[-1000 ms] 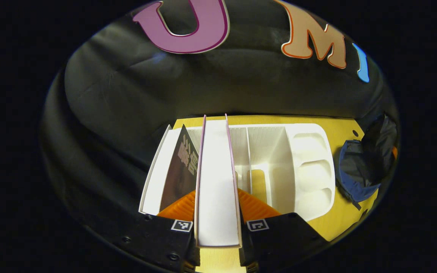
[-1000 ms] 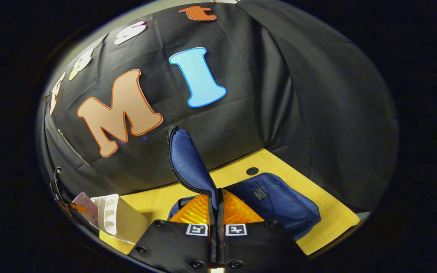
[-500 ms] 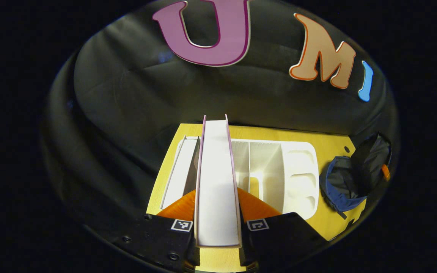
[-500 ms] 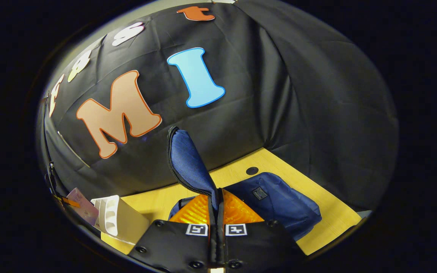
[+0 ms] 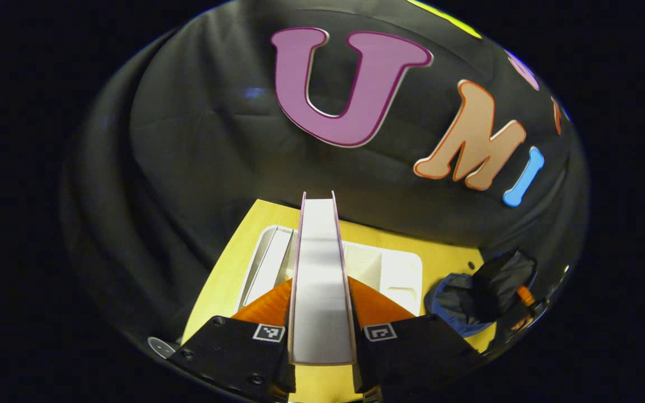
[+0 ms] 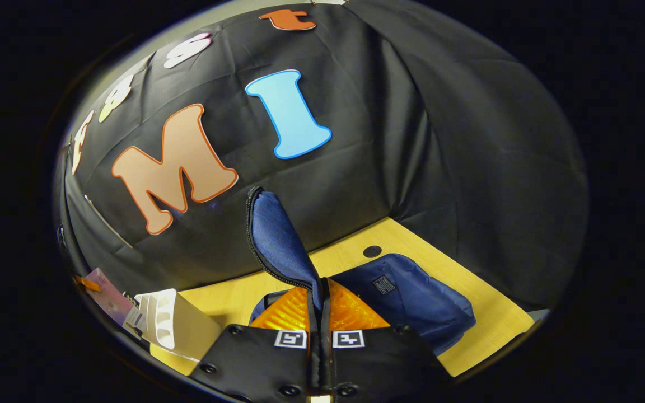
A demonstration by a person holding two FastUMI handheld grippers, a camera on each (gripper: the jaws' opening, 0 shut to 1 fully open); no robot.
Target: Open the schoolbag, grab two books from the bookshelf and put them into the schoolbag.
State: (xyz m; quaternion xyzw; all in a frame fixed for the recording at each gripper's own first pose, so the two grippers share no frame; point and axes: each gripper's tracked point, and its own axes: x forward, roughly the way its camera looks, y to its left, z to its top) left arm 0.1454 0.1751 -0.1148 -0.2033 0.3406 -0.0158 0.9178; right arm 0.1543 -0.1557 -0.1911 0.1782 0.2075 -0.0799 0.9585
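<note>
One book (image 5: 321,280) is clamped in my left gripper (image 5: 321,313), page edges facing the camera, hanging above the white bookshelf (image 5: 395,268) with the schoolbag (image 5: 457,302) off at 3 o'clock. It looks stiff and fairly light, so pinching low across both covers should hold, though glossy covers might slip. My right gripper (image 6: 320,313) is clenched on the schoolbag flap (image 6: 277,240), soft floppy fabric, lifted by its zipper edge; the bag body (image 6: 412,302) lies on the table (image 6: 490,324).
</note>
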